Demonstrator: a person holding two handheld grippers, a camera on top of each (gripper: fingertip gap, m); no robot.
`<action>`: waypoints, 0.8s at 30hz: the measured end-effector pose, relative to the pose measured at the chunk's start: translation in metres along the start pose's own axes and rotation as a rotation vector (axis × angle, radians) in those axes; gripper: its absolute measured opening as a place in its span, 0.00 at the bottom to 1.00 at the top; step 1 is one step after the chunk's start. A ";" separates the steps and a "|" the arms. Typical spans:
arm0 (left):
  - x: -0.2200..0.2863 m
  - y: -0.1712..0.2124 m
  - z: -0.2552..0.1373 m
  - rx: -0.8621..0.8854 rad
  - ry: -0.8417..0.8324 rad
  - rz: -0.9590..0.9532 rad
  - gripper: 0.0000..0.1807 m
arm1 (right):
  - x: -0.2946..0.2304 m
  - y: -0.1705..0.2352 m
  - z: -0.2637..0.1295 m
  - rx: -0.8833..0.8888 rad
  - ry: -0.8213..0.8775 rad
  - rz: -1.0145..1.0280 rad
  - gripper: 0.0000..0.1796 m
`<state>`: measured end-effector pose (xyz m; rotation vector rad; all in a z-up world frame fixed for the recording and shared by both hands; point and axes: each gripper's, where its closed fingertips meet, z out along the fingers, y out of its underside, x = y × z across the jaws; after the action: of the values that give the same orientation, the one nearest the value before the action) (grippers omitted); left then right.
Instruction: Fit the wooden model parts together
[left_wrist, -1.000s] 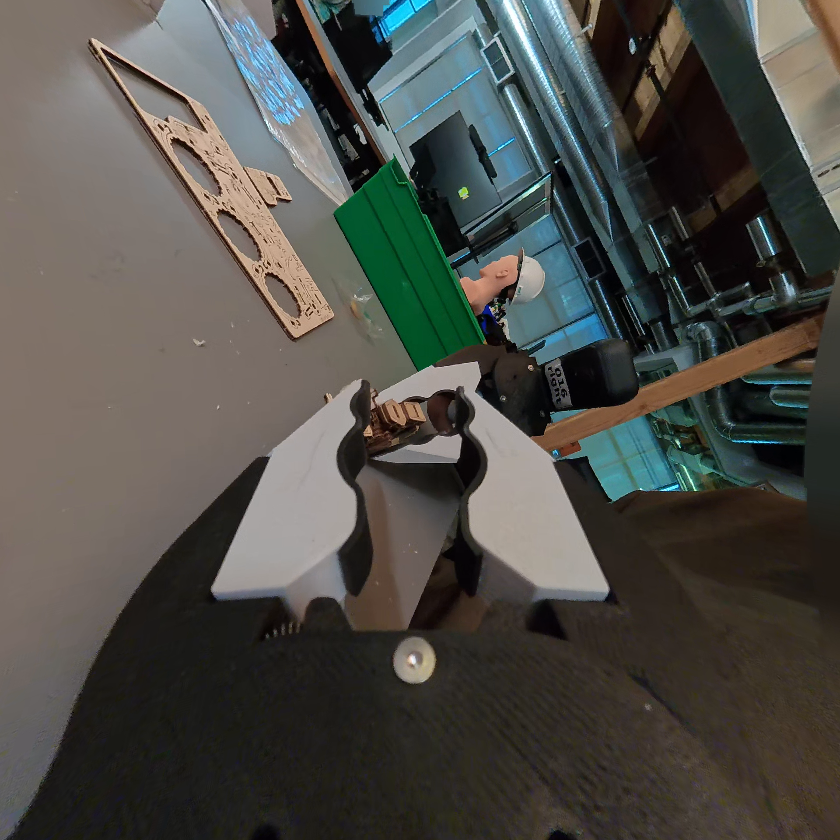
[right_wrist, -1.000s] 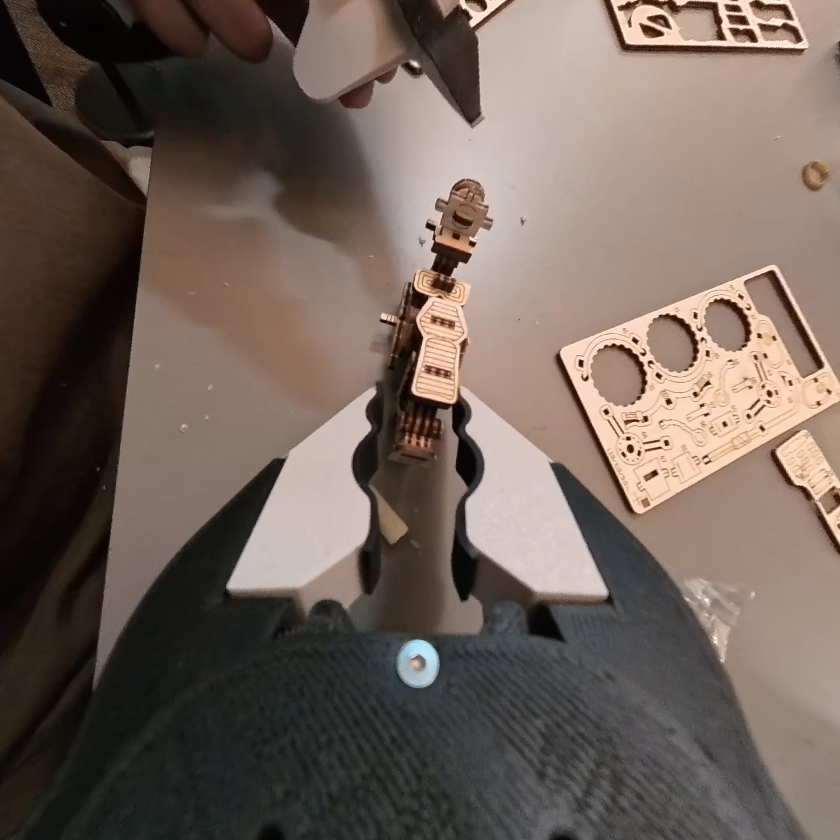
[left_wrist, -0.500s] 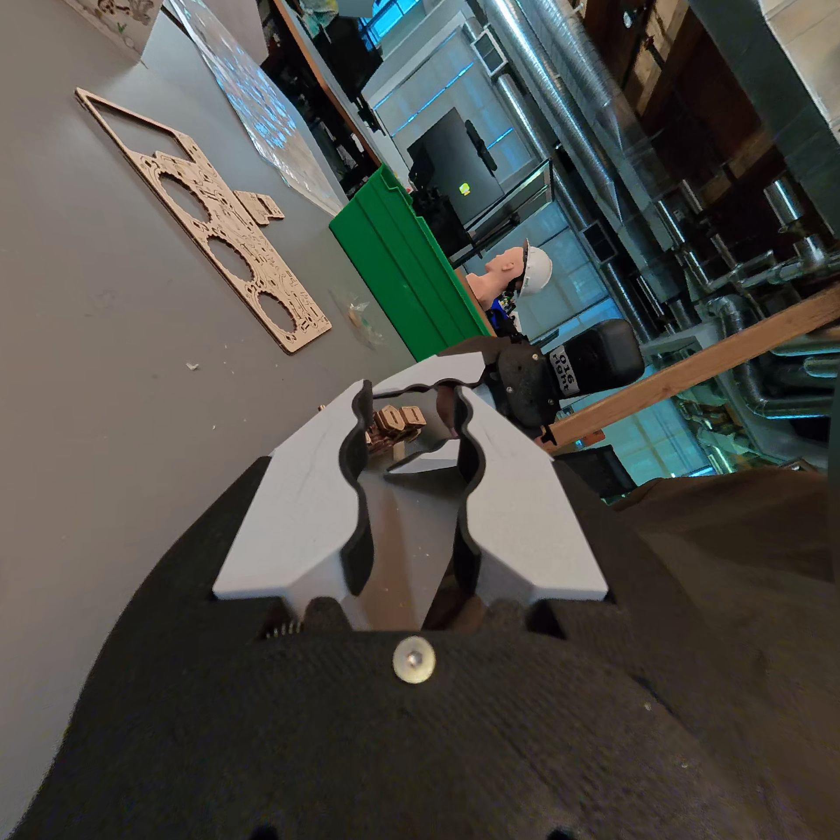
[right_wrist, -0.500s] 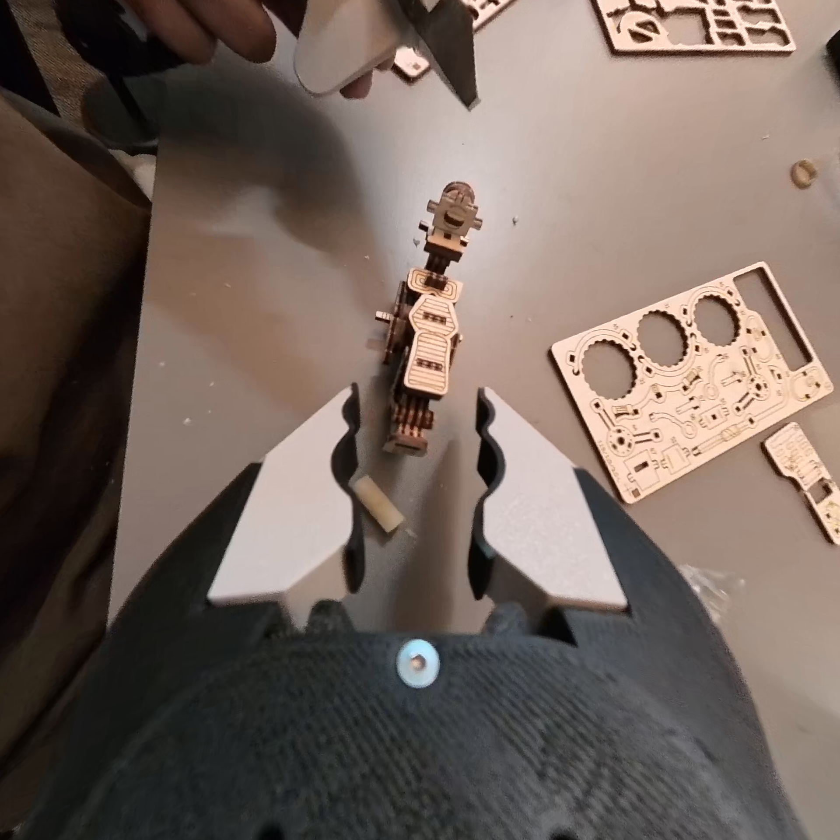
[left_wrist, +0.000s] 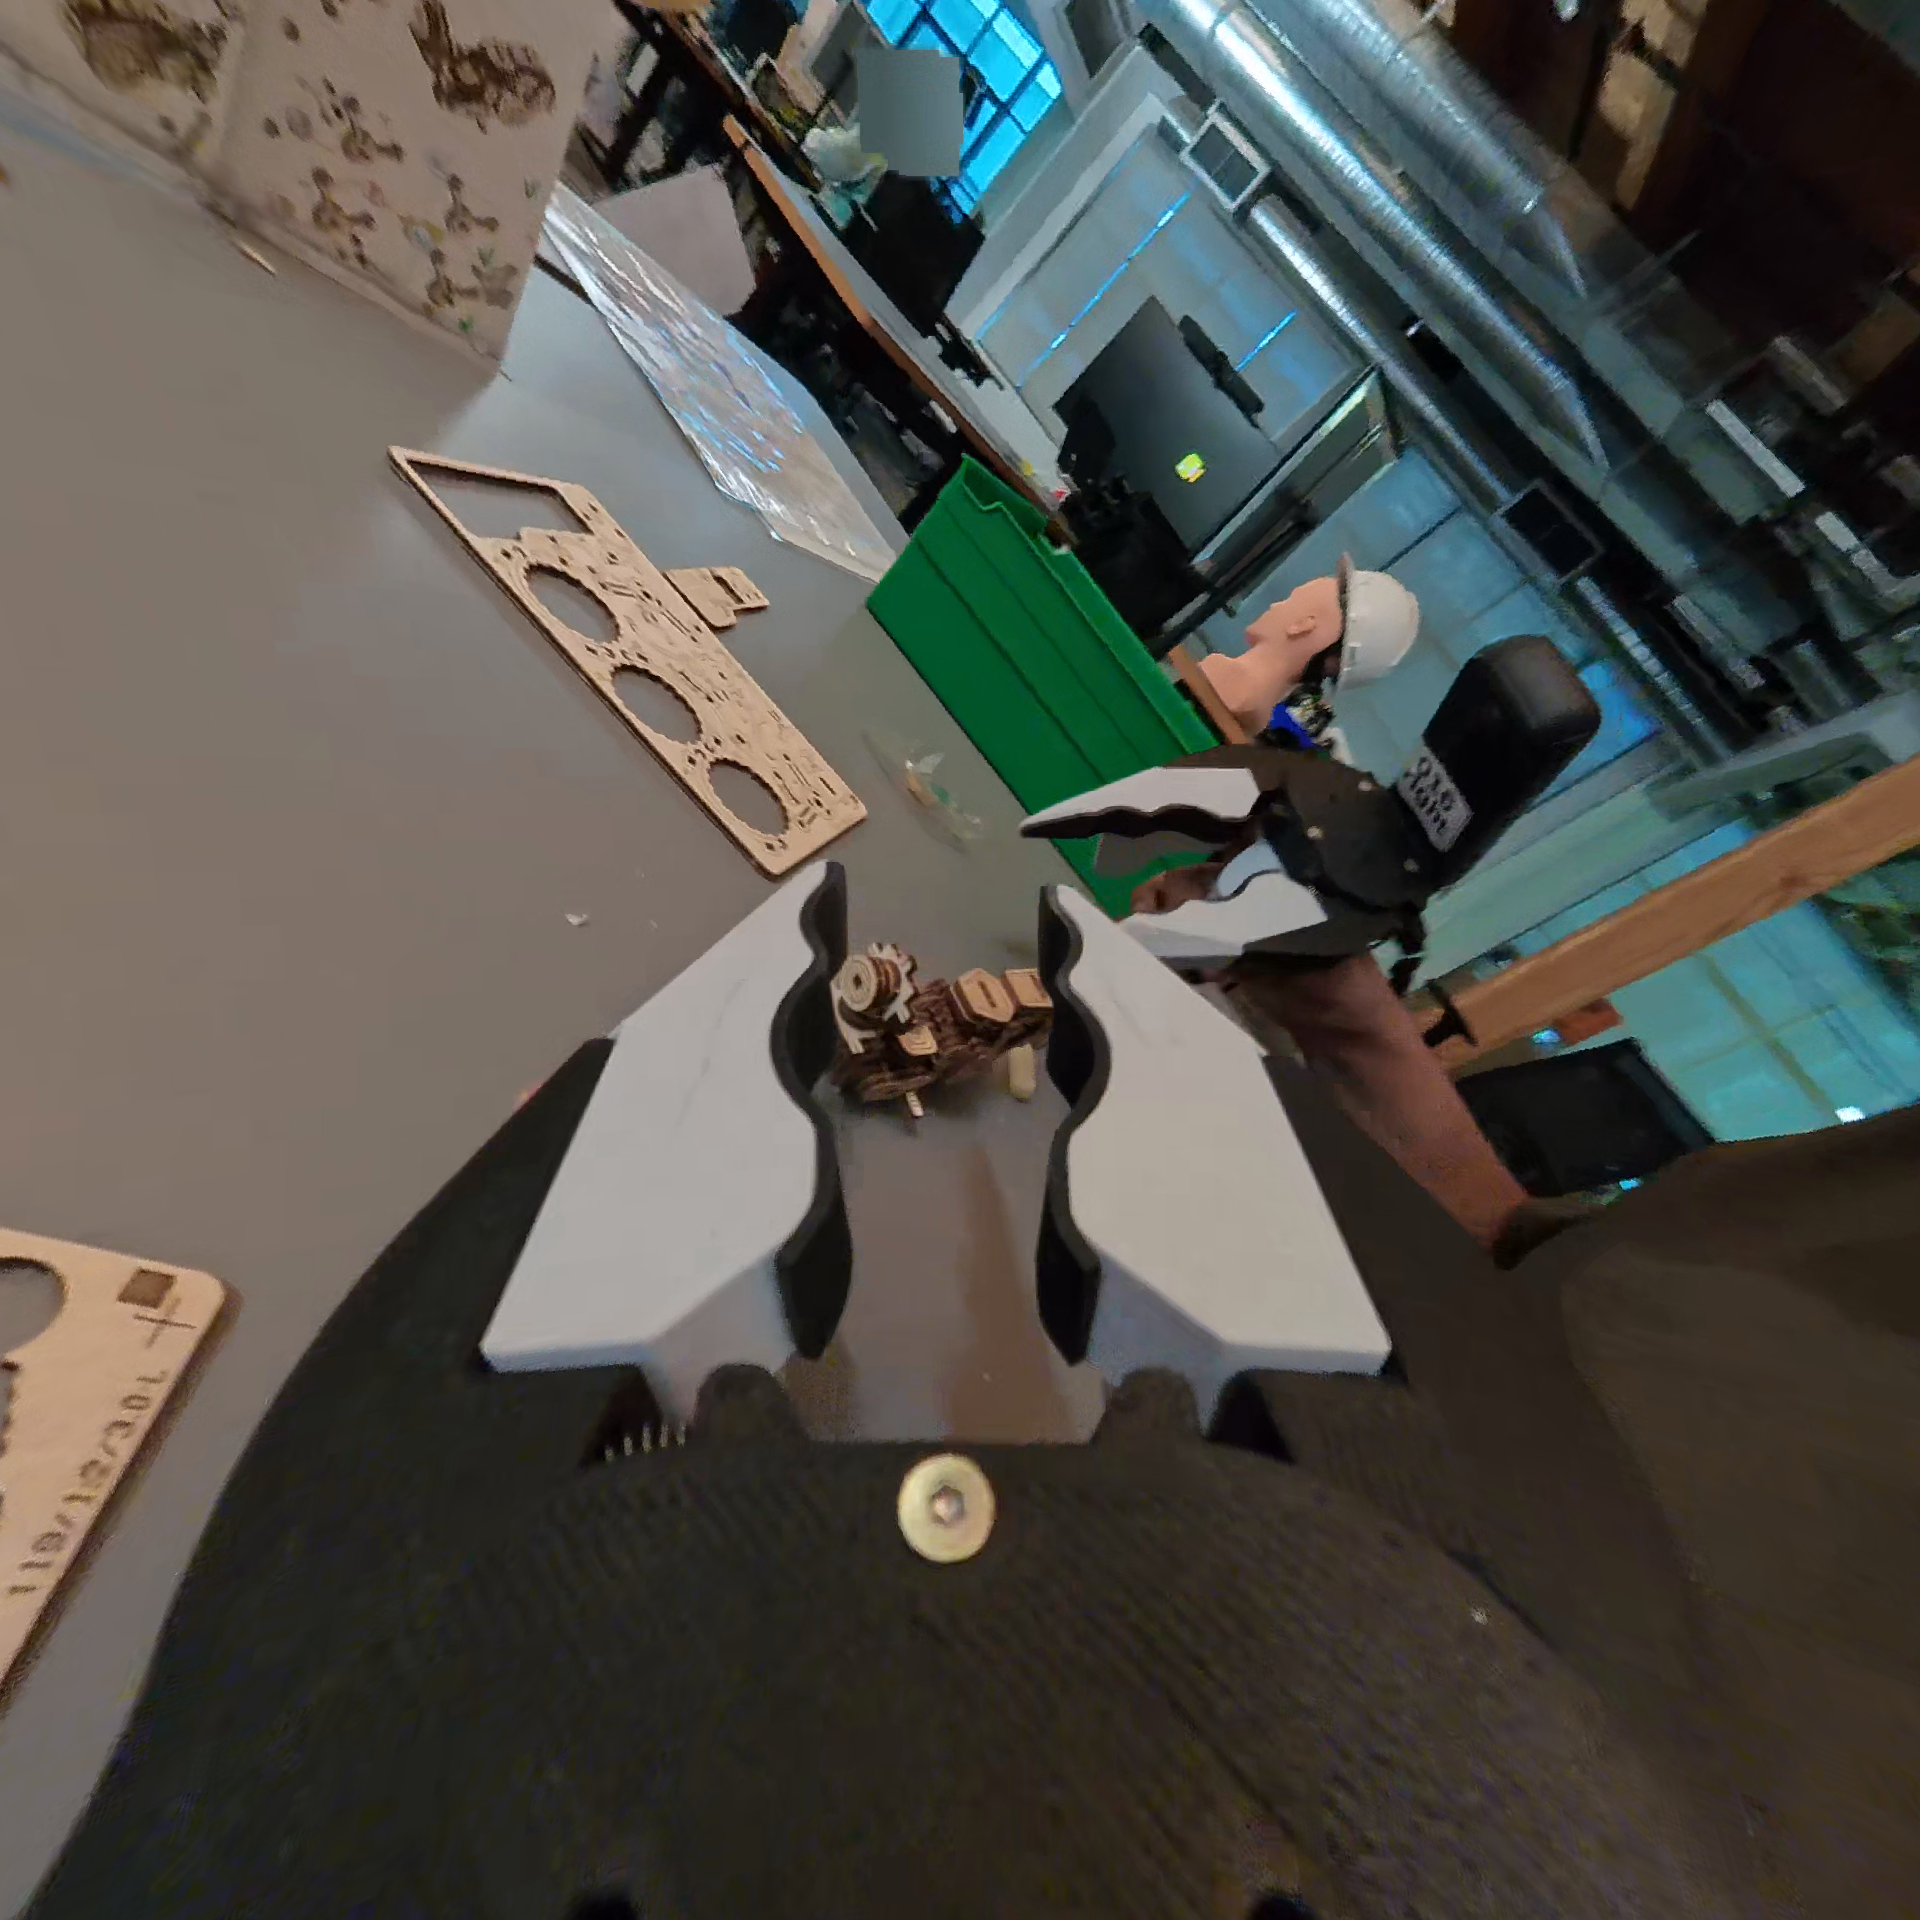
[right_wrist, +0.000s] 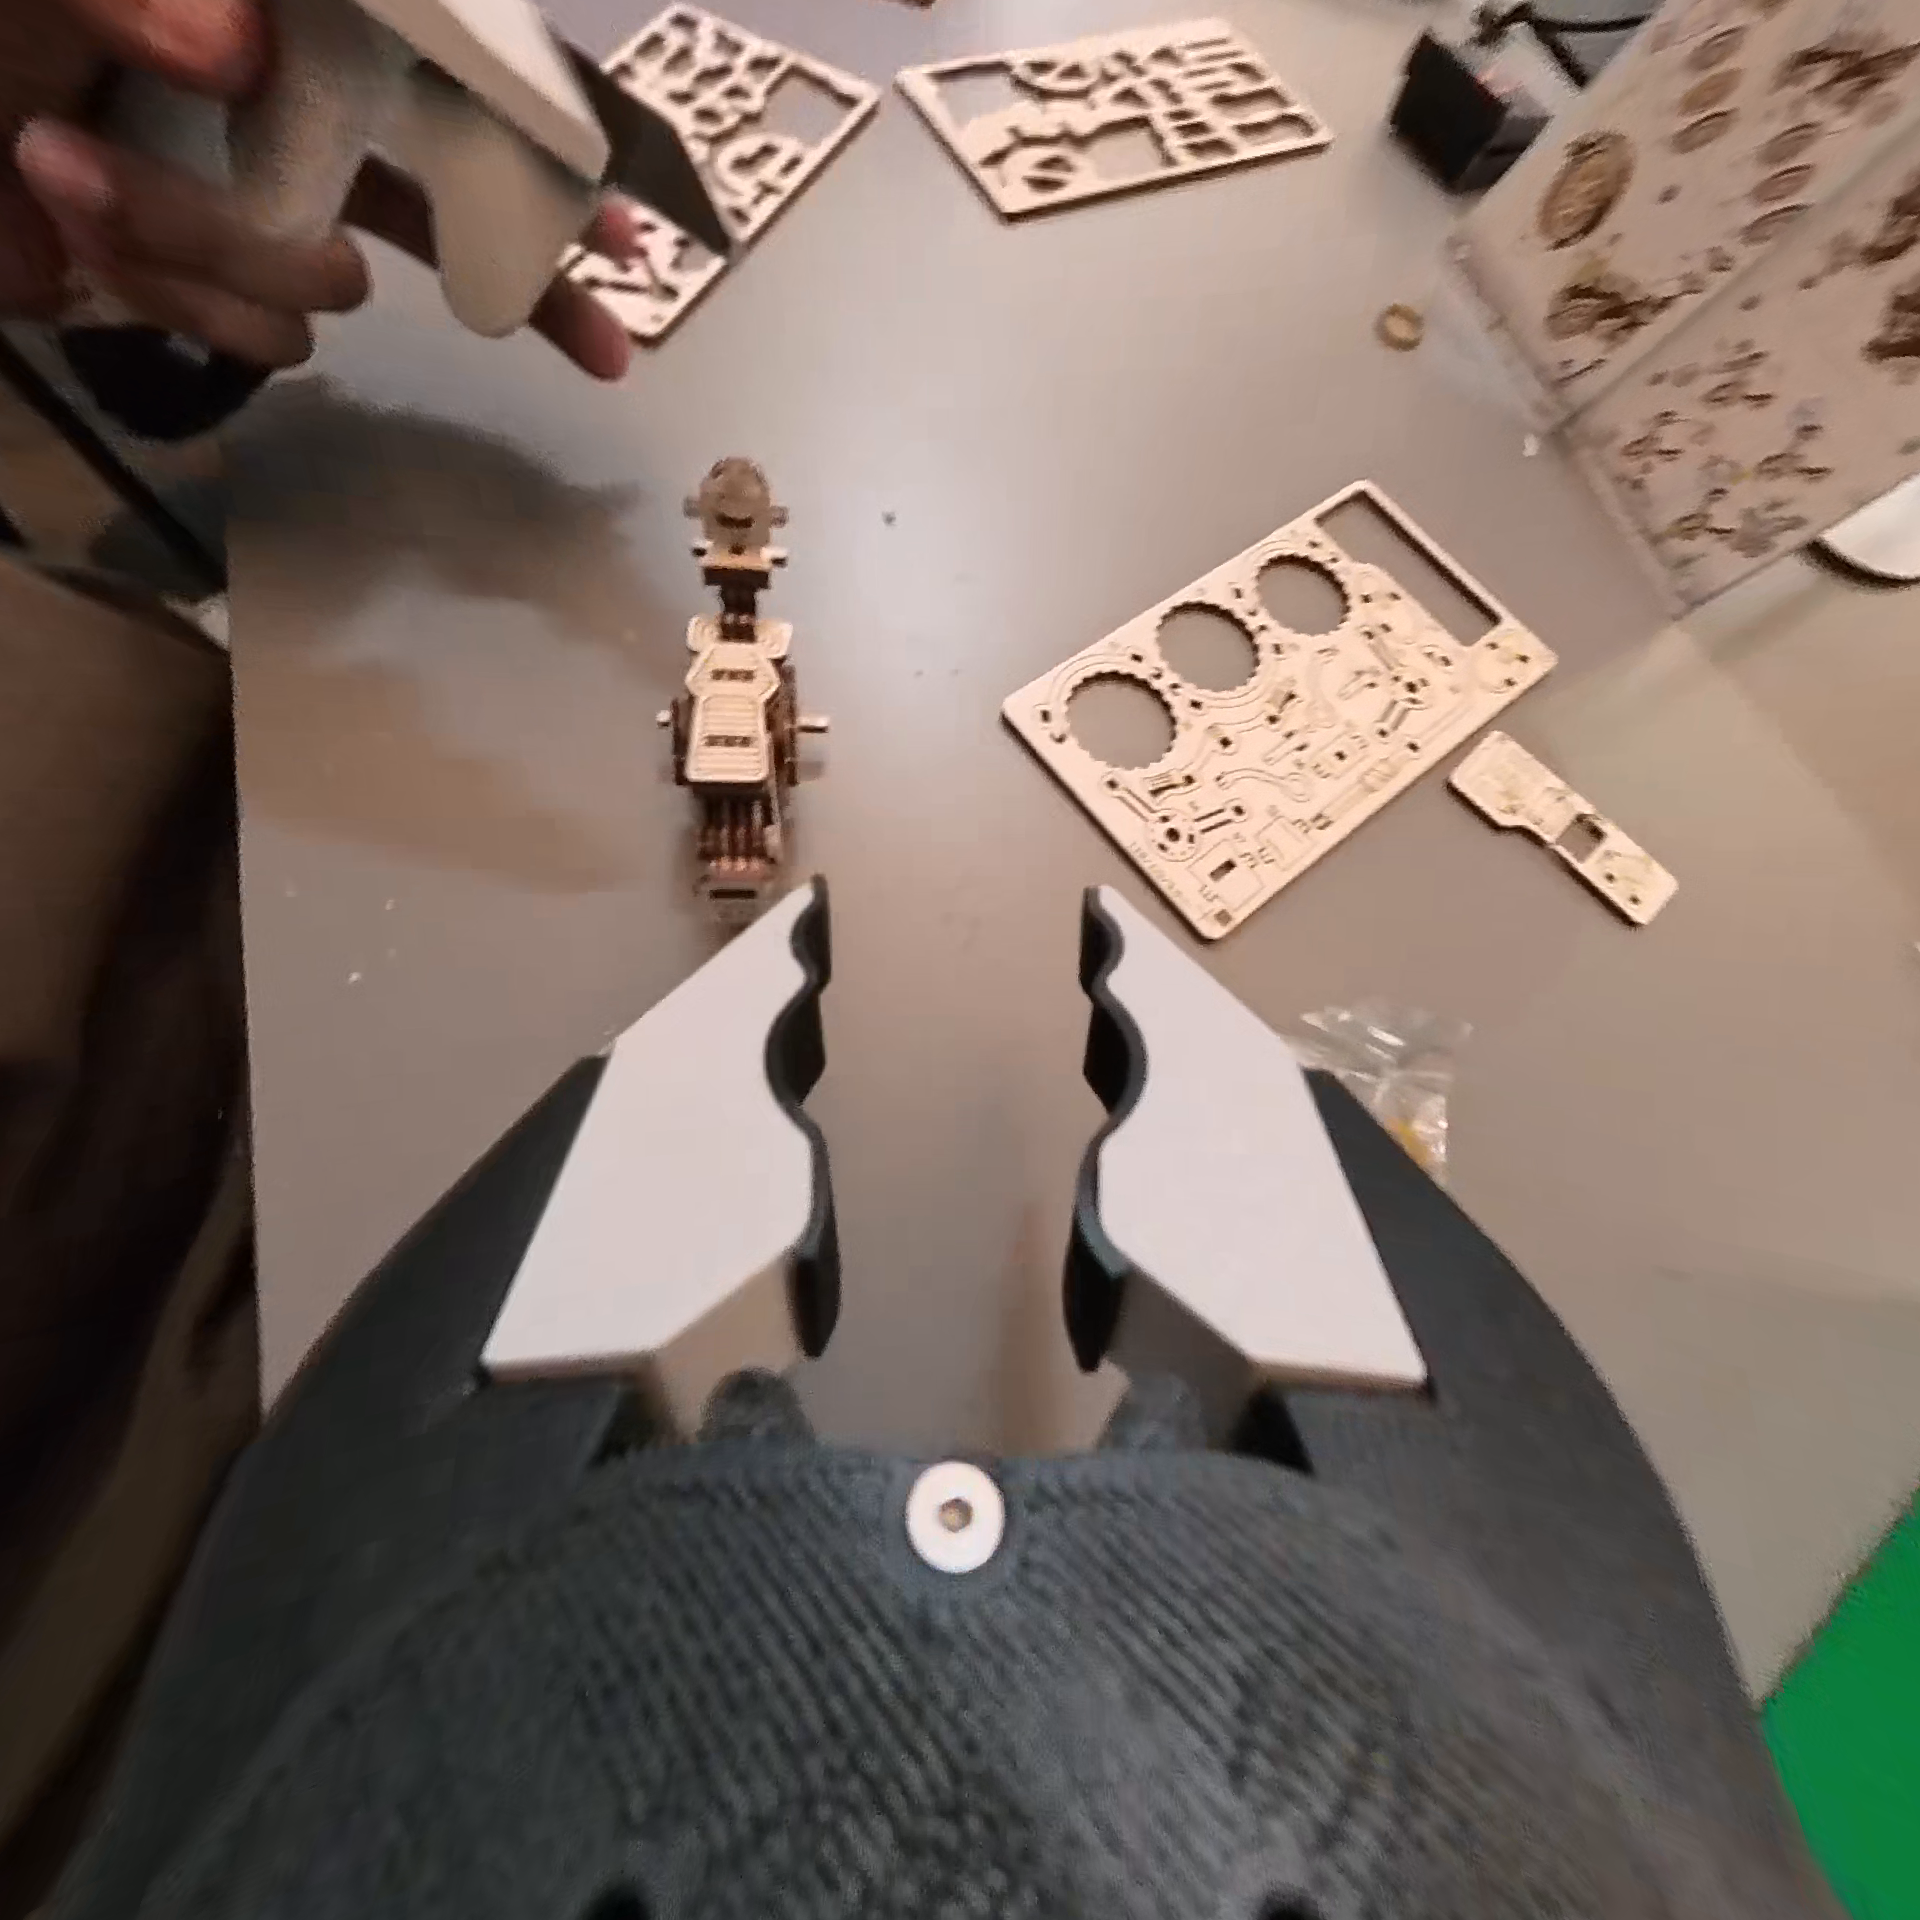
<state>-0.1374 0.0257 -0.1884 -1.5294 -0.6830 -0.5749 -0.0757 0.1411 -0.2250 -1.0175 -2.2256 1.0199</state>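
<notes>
L gripper (left_wrist: 940, 925): jaws apart, holding nothing; frame centre.
R gripper (right_wrist: 954, 920): jaws wide apart, empty.
Wooden model (right_wrist: 736, 707): on grey table (right_wrist: 935, 416), upper centre-left, just beyond R gripper's left fingertip.
Punched sheet (right_wrist: 1278, 696): right of model.

fingers (left_wrist: 665, 1122): pale grey, wavy black pads; body: black, textured; screw (left_wrist: 945, 1507): silver

grey table (left_wrist: 260, 779), silver ducts (left_wrist: 1382, 187), blue-lit windows (left_wrist: 997, 94)
</notes>
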 end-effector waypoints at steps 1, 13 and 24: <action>0.000 -0.001 -0.001 -0.002 -0.019 0.040 0.18 | 0.005 -0.001 0.000 0.007 0.027 0.015 0.25; -0.002 -0.033 -0.022 0.185 -0.208 0.317 0.00 | 0.047 0.016 0.005 -0.085 0.355 -0.004 0.25; 0.000 -0.029 -0.017 0.189 -0.171 0.279 0.00 | 0.074 0.006 -0.012 0.032 0.557 0.048 0.00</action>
<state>-0.1575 0.0095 -0.1676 -1.4742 -0.6205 -0.1654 -0.1096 0.2076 -0.2136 -1.1744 -1.7305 0.6783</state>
